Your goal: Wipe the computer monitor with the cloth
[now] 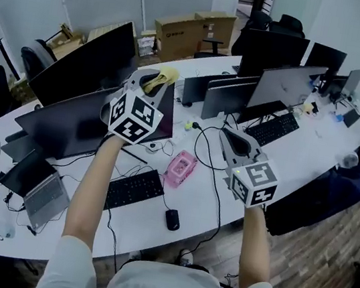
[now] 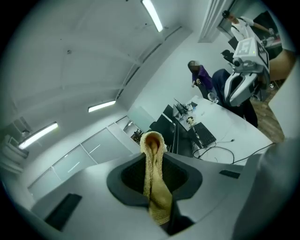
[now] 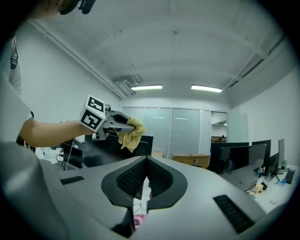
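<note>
The left gripper [image 1: 150,82] was clamped on the cloth [image 1: 161,76], a yellow terry fabric. Only the left gripper view showed it folded into a loop projecting past the jaw tips. The right gripper view showed the cloth hanging crumpled at the upper edge of the dark, flat monitor [image 1: 68,122]; contact could not be confirmed. The right gripper [image 1: 230,138], jaws together and empty, was held above the white curved desk [image 1: 314,151], right of the monitor and apart from the cloth.

The marker cube [image 1: 133,118] on the left gripper [image 1: 150,82] covers part of the monitor [image 1: 68,122] just beneath its claw. The yellow cloth [image 1: 161,78] partly vanishes between the jaws. The pink object [image 1: 180,168], below and right of that claw, is too small to identify.
</note>
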`<state>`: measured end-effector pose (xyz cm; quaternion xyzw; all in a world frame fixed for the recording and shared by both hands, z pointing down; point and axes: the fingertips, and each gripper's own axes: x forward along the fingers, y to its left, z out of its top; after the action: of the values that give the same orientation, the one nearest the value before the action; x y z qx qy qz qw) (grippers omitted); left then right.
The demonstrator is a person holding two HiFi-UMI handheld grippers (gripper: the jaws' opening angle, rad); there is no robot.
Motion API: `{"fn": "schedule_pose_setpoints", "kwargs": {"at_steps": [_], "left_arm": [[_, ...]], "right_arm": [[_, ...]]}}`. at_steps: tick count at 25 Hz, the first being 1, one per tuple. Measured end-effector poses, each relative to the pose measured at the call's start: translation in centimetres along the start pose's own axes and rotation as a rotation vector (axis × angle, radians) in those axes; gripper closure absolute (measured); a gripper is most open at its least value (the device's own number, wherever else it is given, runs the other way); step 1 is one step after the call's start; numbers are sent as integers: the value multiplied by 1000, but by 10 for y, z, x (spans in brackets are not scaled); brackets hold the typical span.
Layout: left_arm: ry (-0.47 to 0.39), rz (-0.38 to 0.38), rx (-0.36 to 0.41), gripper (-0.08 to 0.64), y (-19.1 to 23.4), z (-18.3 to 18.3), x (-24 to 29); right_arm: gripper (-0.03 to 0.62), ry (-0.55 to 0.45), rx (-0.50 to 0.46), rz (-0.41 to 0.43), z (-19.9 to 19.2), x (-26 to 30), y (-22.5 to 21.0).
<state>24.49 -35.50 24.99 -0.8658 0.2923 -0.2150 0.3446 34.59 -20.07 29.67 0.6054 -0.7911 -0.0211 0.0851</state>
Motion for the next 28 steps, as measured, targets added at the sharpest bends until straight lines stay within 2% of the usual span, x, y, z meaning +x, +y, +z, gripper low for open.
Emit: {"fn": "schedule_pose_setpoints", "kwargs": {"at_steps": [5, 9, 12, 23, 28], "left_arm": [[72, -16, 221, 482, -3, -12, 41], [129, -75, 295, 482, -16, -30, 60], [135, -92, 293, 482, -20, -38, 63], [138, -89, 162, 482, -5, -53, 51], [153, -77, 131, 482, 2, -63, 40]], "right_arm": [[566, 16, 9, -40, -6, 6, -2], [566, 30, 19, -58, -12, 9, -3], [566, 35, 17, -66, -14, 13, -1], [565, 20, -18, -68, -5, 32, 18], [566, 21, -32, -60, -3, 35, 30]]}}
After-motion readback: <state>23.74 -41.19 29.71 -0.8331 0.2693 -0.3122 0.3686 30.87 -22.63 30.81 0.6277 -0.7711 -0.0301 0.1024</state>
